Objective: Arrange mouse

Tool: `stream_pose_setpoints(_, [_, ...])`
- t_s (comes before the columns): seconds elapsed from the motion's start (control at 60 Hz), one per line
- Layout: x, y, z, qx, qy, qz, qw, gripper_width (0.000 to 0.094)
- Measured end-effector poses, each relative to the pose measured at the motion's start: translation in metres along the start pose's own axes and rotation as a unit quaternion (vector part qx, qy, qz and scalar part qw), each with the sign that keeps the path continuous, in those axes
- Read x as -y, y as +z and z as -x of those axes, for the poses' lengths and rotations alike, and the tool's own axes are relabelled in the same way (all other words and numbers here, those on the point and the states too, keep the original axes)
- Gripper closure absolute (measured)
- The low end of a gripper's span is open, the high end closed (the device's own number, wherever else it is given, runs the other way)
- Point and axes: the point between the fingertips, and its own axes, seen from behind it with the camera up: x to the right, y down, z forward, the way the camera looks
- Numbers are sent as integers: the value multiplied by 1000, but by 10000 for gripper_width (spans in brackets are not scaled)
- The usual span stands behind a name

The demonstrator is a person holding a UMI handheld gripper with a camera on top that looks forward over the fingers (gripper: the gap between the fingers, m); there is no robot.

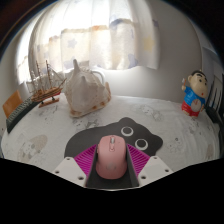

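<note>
Near centre, on table point(170, 130) | pink mouse point(109, 158) clamped between gripper point(109, 165) pads, carried toward black cartoon mouse mat point(128, 128) just beyond.

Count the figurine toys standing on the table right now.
1: a blue-and-red cartoon figurine beyond the fingers at the table's far edge. Others may be hidden behind the white cloth-covered object.

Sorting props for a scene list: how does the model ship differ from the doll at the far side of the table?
The model ship is brown, with thin masts; the doll is a rounded figure in red and blue. The ship stands beyond the tongs to one side, the doll to the other. Both stand upright on the pale tablecloth.
</note>
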Motion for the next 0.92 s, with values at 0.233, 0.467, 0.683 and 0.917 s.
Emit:
stream_pose_setpoints(0.233, [15, -112, 9, 14, -25, 26, 999, 81])
stream_pose_setpoints(0.467, [3, -319, -10, -6, -24, 56, 998, 82])
stream_pose_setpoints(0.683, [2, -390, -29, -23, -12, 57, 998, 81])
stream_pose_setpoints(0.917, [11, -392, -49, -59, 16, 41, 997, 82])
